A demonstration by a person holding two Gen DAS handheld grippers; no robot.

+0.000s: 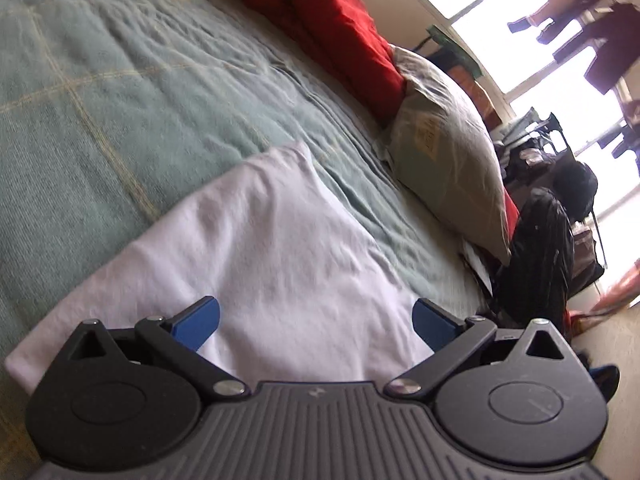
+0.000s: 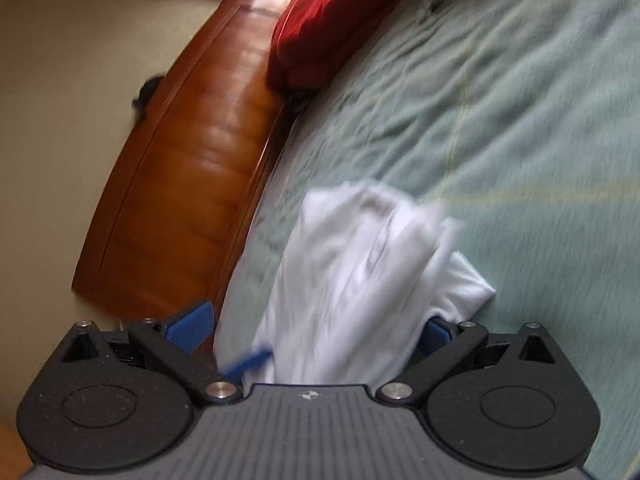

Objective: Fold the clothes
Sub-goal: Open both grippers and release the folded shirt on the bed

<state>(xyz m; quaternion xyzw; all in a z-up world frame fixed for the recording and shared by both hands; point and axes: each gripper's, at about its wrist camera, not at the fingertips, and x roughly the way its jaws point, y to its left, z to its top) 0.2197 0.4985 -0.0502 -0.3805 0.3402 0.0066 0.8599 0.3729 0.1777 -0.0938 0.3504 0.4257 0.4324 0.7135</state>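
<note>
Your left gripper [image 1: 316, 322] hovered over the near part of the white cotton garment [image 1: 264, 248], its blue-padded jaws spread wide and holding nothing. The garment lay partly folded as a long flat panel on the pale green woven bedspread [image 1: 104, 92], near the bed's edge on the side where the grey pillow [image 1: 448, 160] and red cushion [image 1: 340, 32] leaned.

From your right gripper [image 2: 308, 330] the same white cloth [image 2: 360, 272] looked bunched and blurred, heaped between the spread fingers; the jaws stood apart, so the fabric seemed draped there rather than pinched. It sat near the bed's edge along the brown wooden headboard [image 2: 184, 168].

The step in hand looked like taking hold for the next fold. To do it well, you needed each gripper to close on a single clean edge or corner, not on a wad of layers, and both to lift together at equal height. Carrying the edge straight across, with the cloth kept taut between grippers, should have kept the crease square.
</note>
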